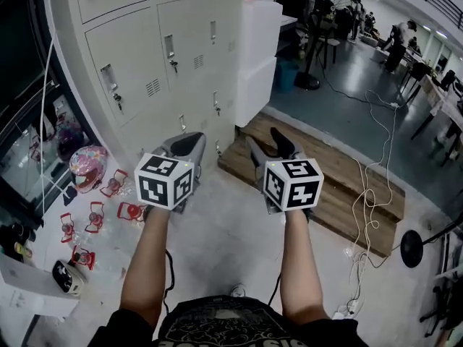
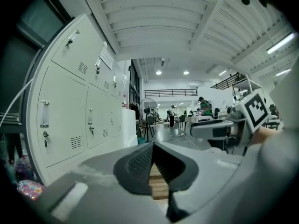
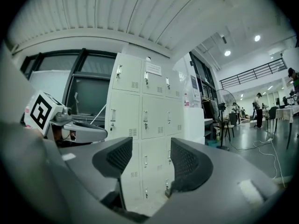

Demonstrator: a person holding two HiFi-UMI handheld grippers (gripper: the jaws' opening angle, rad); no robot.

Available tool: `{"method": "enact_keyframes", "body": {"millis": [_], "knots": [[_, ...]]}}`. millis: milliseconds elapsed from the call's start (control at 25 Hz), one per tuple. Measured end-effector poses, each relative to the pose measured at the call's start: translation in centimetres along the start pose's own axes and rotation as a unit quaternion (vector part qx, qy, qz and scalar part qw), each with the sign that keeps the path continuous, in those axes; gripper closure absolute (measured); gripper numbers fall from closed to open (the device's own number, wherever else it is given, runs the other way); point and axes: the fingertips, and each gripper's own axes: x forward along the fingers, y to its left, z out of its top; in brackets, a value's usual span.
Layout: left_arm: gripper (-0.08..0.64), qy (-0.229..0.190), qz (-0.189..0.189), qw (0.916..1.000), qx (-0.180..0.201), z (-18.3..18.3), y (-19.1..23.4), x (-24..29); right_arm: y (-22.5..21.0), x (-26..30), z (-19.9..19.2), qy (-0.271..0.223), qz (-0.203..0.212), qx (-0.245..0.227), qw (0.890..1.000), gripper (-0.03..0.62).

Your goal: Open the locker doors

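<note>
A bank of pale grey lockers (image 1: 166,56) stands ahead and to the left, every door shut, with keys hanging in several locks. In the left gripper view the lockers (image 2: 79,120) run along the left. In the right gripper view the lockers (image 3: 145,120) fill the middle, straight beyond the jaws. My left gripper (image 1: 184,144) hangs short of the lowest doors, shut with nothing in it; its pads meet (image 2: 152,146). My right gripper (image 1: 266,142) is beside it, level with it and open. A wide gap shows between its pads (image 3: 149,157), and nothing is held.
A wooden pallet (image 1: 325,186) lies on the floor right of the lockers, next to a white cabinet (image 1: 257,56). Small red objects (image 1: 94,215) and a pink helmet-like thing (image 1: 88,166) litter the floor at left. A cable (image 1: 369,194) trails at right. A fan (image 1: 318,20) and people stand far back.
</note>
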Motion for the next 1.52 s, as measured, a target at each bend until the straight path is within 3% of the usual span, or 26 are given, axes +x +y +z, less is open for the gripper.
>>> {"method": "enact_keyframes", "body": {"millis": [400, 800, 1200, 1520], "knots": [[0.557, 0.016, 0.034, 0.9993, -0.010, -0.2, -1.0, 3.7, -3.8, 1.6, -0.1, 0.008, 0.033, -0.004, 0.999, 0.321], [0.557, 0.019, 0.073, 0.9971, -0.010, -0.3, 1.0, 4.1, -4.1, 3.7, -0.4, 0.005, 0.060, -0.005, 0.998, 0.321], [0.557, 0.023, 0.105, 0.9941, -0.019, -1.3, 6.3, 6.0, -3.6, 9.6, -1.0, 0.011, 0.085, -0.015, 0.996, 0.314], [0.557, 0.027, 0.137, 0.9901, -0.011, -1.0, 14.0, 10.1, -4.3, 18.1, -0.4, 0.014, 0.104, -0.018, 0.994, 0.313]]}}
